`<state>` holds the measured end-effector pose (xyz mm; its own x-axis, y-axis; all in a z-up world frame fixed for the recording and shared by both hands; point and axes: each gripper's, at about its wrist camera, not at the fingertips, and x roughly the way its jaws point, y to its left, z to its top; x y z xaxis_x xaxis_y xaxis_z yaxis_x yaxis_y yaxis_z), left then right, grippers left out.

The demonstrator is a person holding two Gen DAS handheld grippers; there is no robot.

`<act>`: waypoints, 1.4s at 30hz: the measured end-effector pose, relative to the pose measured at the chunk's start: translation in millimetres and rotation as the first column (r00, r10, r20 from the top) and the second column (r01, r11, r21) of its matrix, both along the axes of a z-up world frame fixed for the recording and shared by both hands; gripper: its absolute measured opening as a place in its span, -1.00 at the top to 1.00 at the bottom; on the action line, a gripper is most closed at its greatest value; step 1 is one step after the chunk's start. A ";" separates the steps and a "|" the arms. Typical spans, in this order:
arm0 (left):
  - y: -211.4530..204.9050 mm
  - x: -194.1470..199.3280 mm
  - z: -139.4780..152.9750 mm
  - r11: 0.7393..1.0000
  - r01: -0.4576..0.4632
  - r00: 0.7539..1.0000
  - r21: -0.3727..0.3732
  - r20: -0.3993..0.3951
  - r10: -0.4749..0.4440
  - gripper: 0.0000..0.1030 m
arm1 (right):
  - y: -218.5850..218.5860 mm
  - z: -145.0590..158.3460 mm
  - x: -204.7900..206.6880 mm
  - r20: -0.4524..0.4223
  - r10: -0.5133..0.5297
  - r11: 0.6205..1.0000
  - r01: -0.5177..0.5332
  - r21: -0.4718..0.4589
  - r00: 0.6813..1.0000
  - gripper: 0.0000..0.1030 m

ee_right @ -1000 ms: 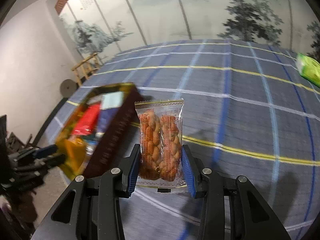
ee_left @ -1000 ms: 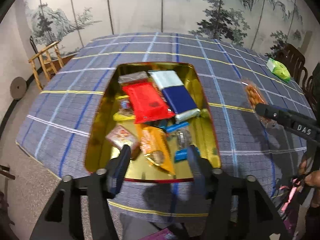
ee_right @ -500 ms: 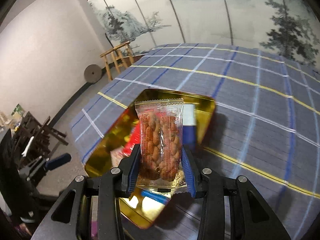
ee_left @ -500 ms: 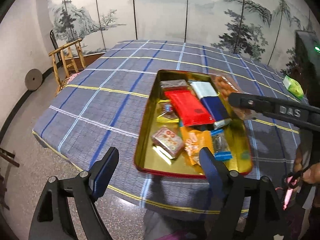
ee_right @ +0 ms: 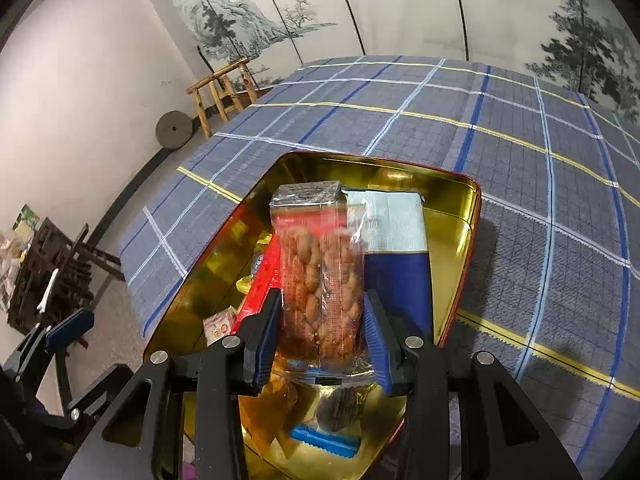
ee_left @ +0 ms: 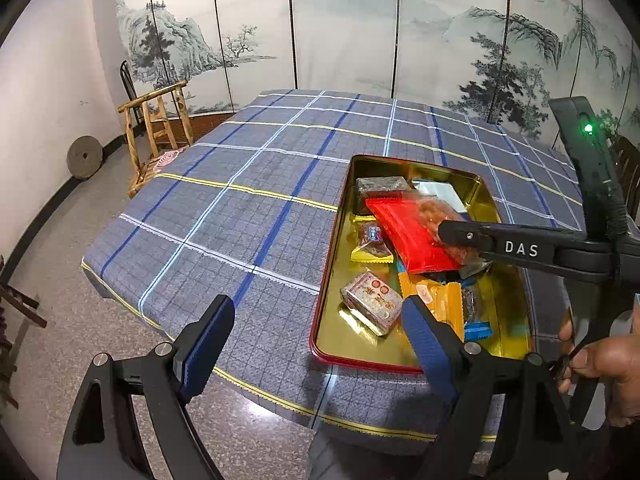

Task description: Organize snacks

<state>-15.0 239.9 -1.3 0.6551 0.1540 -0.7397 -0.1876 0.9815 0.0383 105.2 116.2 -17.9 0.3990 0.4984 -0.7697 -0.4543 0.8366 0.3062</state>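
My right gripper [ee_right: 320,336] is shut on a clear packet of twisted fried snacks [ee_right: 320,280] and holds it low over the gold tin [ee_right: 464,240]. In the left wrist view the same gripper [ee_left: 460,236] reaches in from the right over the tin [ee_left: 340,236], with the packet [ee_left: 436,216] lying across a red packet [ee_left: 404,236]. The tin holds several snacks: a blue-and-white pack [ee_right: 396,240], an orange pack [ee_left: 444,304], a small printed box [ee_left: 372,300]. My left gripper [ee_left: 316,340] is open and empty, above the table's near edge, left of the tin.
The tin sits on a blue plaid tablecloth [ee_left: 248,208]. A wooden chair [ee_left: 156,128] and a stone wheel [ee_left: 84,158] stand by the wall at left. A painted screen [ee_left: 360,32] stands behind the table. A hand [ee_left: 604,364] holds the right tool.
My right gripper carried the snack packet from the cloth to over the tin and lowered it. My left gripper opened wider and moved left and back from the tin.
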 end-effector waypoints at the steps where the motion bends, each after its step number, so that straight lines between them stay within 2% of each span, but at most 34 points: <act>1: -0.1 -0.2 0.7 1.000 -0.001 1.000 0.000 0.005 0.001 -0.60 | 0.0 -0.2 0.4 0.002 -0.003 1.000 0.003 0.000 1.000 0.19; 9: 1.8 -0.6 7.1 1.000 -0.011 0.999 -0.006 0.039 0.011 -0.60 | -0.1 9.0 -6.8 0.056 -0.014 1.000 0.015 -0.009 0.998 0.15; 13: 3.7 -4.1 10.9 1.000 -0.025 0.998 -0.005 0.056 0.025 -0.61 | -7.5 31.7 -34.4 0.165 -0.006 0.999 0.000 0.035 0.986 -0.29; 17: 3.6 -11.0 16.5 0.999 -0.037 0.996 -0.006 0.083 0.037 -0.61 | -12.6 52.2 -72.8 0.317 -0.010 1.000 0.014 -0.010 0.948 -0.60; 20: 1.2 -21.6 24.9 0.998 -0.058 0.990 0.001 0.132 0.058 -0.63 | -19.0 60.8 -98.8 0.400 -0.044 0.998 0.060 -0.029 0.915 -0.71; 22: -0.4 -28.9 29.6 0.998 -0.064 0.985 -0.004 0.159 0.064 -0.72 | -23.4 66.0 -114.1 0.443 -0.064 0.996 0.086 -0.030 0.894 -0.75; 26: -5.6 -40.0 40.3 0.997 -0.071 0.977 0.010 0.201 0.067 -0.77 | -27.7 78.1 -145.0 0.539 -0.081 0.991 0.124 -0.043 0.838 -0.89; 33: -16.5 -58.6 61.5 0.999 -0.053 0.962 0.010 0.268 0.049 -0.87 | -37.4 94.4 -176.7 0.619 -0.091 0.989 0.143 -0.035 0.780 -0.95; 42: -30.4 -69.6 80.1 0.999 -0.045 0.948 0.023 0.317 0.035 -0.93 | -55.0 107.7 -193.5 0.643 -0.122 0.987 0.163 -0.004 0.757 -0.99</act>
<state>-84.6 209.6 78.8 0.8473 0.2039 -0.4904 -0.2341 0.9722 -0.0003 -88.2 61.3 89.9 0.8704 0.3604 -0.3355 -0.4017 0.9138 -0.0607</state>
